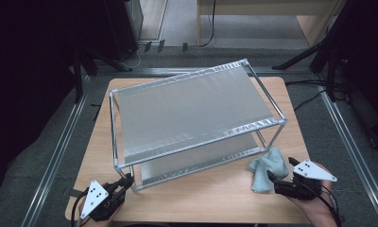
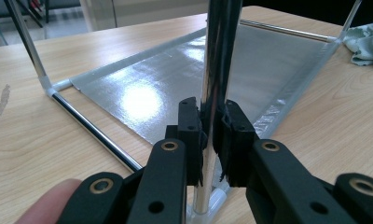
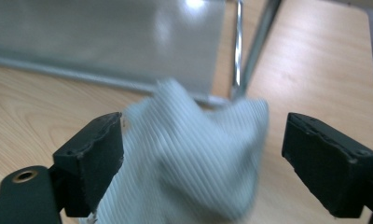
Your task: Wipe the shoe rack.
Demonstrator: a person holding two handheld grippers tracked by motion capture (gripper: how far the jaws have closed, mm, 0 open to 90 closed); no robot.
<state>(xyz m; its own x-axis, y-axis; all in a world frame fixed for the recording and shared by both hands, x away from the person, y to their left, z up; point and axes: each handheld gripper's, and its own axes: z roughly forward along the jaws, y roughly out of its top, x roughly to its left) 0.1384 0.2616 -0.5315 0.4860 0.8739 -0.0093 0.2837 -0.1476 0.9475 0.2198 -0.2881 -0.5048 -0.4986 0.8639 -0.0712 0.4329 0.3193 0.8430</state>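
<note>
black jaws of the left gripper [image 2: 211, 140] clamp tight on the upright chrome post [image 2: 218, 70] at the near-left corner of the two-tier metal shelf rack [image 1: 192, 109], which fills the middle of the wooden table [image 1: 215, 198]. just off the rack's near-right corner, by the table's near-right edge, lies a crumpled pale blue-green cloth [image 3: 194, 154]. the right gripper [image 3: 203, 158] stands wide open with the cloth between its jaws, unpinched. to do this well, i judge: hold the post steady so the rack cannot slide, and close on a thick fold of cloth, clear of the rack's leg. table is pale wood grain; grey carpet, metal floor rails and dark stands surround it.
</note>
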